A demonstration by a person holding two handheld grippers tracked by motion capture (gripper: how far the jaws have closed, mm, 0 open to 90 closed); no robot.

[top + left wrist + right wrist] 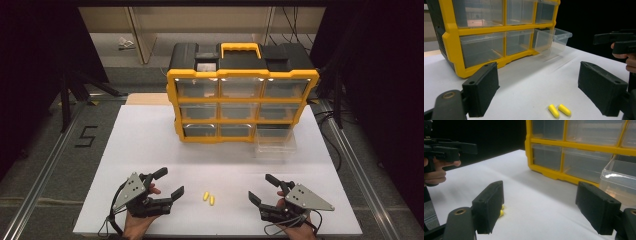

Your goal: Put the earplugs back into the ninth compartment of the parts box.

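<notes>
- A white rectangular tabletop (140,150) sits on grey carpeted floor (45,165).
- A black "5" mark (86,136) lies on the floor left of the tabletop.
- Metal rails (42,175) flank both sides.
- Black tripod legs (70,95) stand at far left.
- Pale wooden furniture (145,30) lines the back; the surroundings are dark.

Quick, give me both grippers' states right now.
Left gripper: open, holding nothing, jaws spread above the table.
Right gripper: open, holding nothing, jaws spread above the table.
</notes>
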